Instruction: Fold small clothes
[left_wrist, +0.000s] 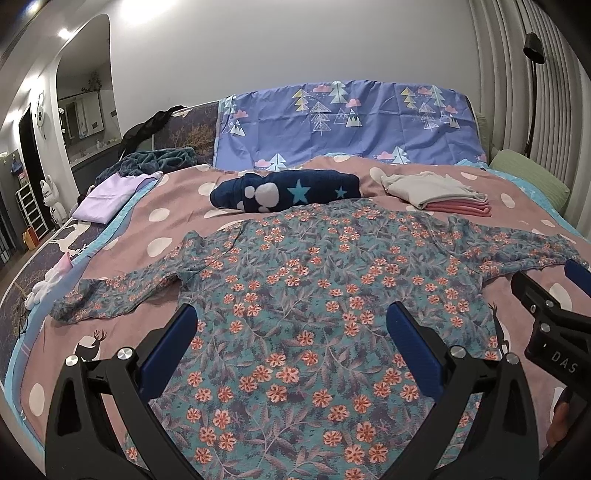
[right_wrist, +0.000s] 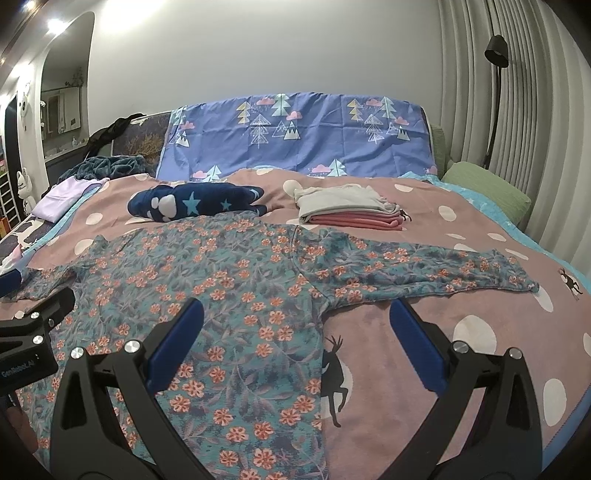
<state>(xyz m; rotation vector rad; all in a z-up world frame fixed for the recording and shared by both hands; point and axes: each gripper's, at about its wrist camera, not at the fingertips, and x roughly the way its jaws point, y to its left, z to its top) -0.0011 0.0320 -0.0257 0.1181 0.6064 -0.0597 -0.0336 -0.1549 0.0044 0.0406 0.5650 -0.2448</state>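
Bed (left_wrist: 192, 206) holds one floral shirt (left_wrist: 295, 295), two folded stacks (right_wrist: 351, 210)

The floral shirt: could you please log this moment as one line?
floral shirt: flat, sleeves spread, unfolded | left gripper: open above it | right gripper: open over its side edge

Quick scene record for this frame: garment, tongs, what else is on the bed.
garment: floral top, spread flat, both sleeves out, unfolded
left tongs: open, over the top's body, holding nothing
right tongs: open, over the top's right edge, holding nothing
done pile: folded grey and pink clothes
other: navy star blanket, lilac cloth
surface: pink dotted bedspread
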